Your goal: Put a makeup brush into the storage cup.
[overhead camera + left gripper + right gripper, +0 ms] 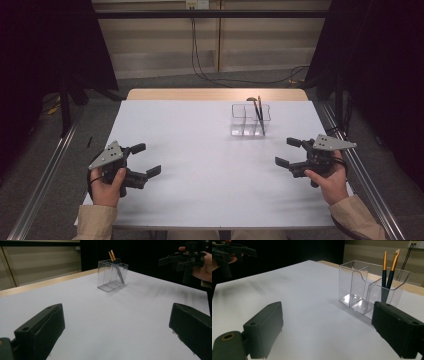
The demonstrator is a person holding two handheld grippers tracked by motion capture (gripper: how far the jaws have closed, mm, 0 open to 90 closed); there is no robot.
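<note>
A clear plastic organizer (250, 120) with several compartments stands on the white table (200, 165), right of centre toward the back. Two brushes (259, 114) with dark handles and gold ferrules lean in its right compartment; they also rise from the organizer (372, 287) as brushes (389, 270) in the right gripper view. My left gripper (146, 160) hovers at the near left, jaws wide apart and empty. My right gripper (288, 152) is held at the near right, open with nothing between its jaws. The left gripper view shows the organizer (112, 275) far ahead and the right gripper (175, 261).
A wooden strip (215, 94) borders the table's far edge. Metal rails (370, 190) run along both sides of the table. Cables (210, 75) trail on the floor behind. Dark curtains stand at both sides.
</note>
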